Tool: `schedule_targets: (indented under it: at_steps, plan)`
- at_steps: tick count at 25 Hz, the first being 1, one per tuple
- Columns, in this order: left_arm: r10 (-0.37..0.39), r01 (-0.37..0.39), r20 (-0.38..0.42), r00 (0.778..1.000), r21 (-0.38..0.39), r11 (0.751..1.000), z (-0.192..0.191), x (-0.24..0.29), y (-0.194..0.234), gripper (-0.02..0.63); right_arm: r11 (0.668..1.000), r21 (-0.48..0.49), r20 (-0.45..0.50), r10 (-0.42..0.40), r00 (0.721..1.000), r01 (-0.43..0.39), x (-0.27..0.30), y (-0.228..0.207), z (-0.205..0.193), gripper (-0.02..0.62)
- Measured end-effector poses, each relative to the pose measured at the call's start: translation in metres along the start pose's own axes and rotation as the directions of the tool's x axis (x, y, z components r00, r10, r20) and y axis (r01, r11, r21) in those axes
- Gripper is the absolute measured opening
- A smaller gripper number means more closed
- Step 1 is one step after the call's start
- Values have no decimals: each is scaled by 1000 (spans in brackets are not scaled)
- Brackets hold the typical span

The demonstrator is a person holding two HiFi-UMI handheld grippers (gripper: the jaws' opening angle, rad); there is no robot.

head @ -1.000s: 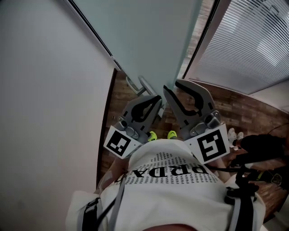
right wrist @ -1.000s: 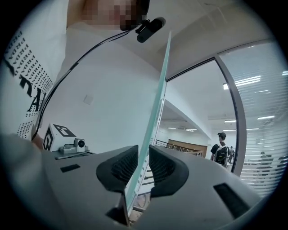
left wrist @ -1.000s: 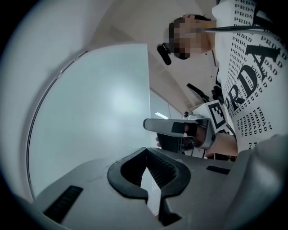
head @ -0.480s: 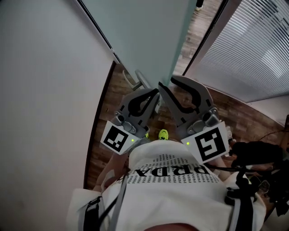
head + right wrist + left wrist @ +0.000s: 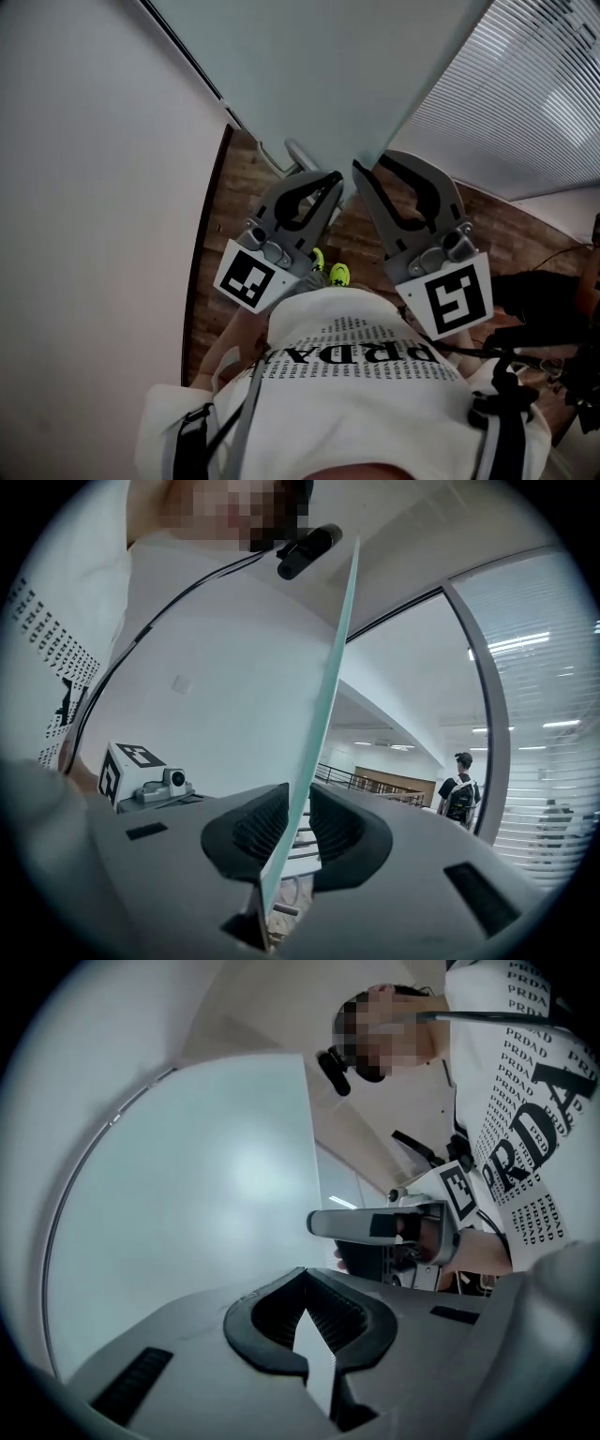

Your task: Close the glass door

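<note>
The glass door (image 5: 309, 66) stands upright just ahead, and its free vertical edge is taken between the jaws of the right tool (image 5: 370, 167), which have just been closing and are clenched on it. The left tool (image 5: 332, 178), clenched and empty, is held beside the lever handle (image 5: 292, 155). A white wall (image 5: 84, 206) is seen to the left and blinds (image 5: 525, 84) to the right.

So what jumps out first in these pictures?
The big frosted glass door fills the top of the head view. The grey right claw, whose jaws have just been closing, pinches the door's thin greenish edge. The grey left claw sits shut just by the silver door handle.
</note>
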State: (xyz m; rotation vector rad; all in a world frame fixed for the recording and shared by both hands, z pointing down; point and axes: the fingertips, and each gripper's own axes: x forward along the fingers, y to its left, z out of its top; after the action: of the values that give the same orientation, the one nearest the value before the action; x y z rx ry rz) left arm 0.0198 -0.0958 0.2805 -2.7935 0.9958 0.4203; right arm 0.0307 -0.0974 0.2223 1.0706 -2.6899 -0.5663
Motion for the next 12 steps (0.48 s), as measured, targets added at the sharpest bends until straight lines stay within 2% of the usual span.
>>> schedule_targets:
  at_steps: [12]
  plan:
    - [-12,12,31,999,-2,1000,6,13,-4,-3,999,-44,-14,-18,1000,18,0,-19,2,61]
